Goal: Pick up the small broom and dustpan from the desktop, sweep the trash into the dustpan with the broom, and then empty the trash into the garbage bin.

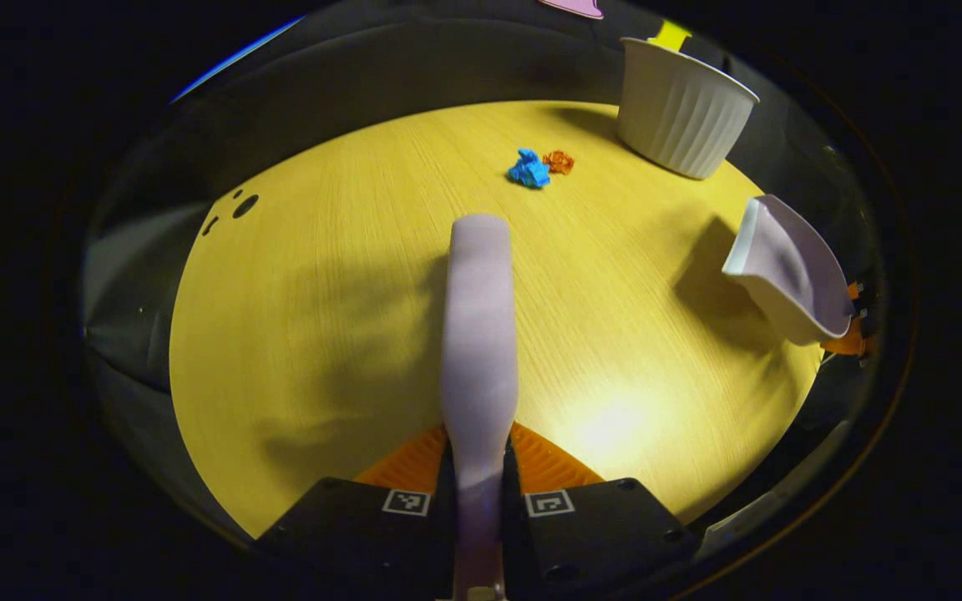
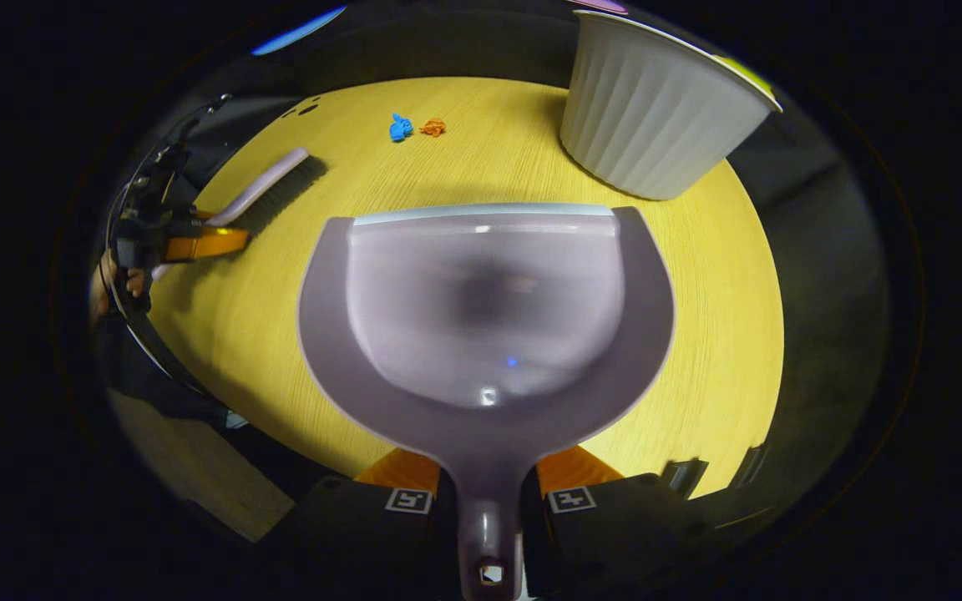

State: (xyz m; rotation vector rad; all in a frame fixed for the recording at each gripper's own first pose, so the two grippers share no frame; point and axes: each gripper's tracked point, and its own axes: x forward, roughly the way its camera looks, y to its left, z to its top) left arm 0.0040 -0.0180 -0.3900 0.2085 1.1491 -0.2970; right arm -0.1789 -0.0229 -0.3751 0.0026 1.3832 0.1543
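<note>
Round yellow wood-grain desktop [image 1: 322,334], dark booth. Left gripper [image 1: 478,480] clamped on broom [image 1: 478,334] handle; right gripper [image 2: 488,488] clamped on dustpan [image 2: 485,334] handle, frame centre. Both look light, stiff plastic. Trash [image 1: 538,167] upper centre, near ribbed bin [image 1: 681,108].

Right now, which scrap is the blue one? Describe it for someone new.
Start at the white ribbed bin on the far side of the yellow table. Two crumpled scraps lie beside it, touching. The blue scrap is the larger, farther from the bin than the orange scrap.
</note>
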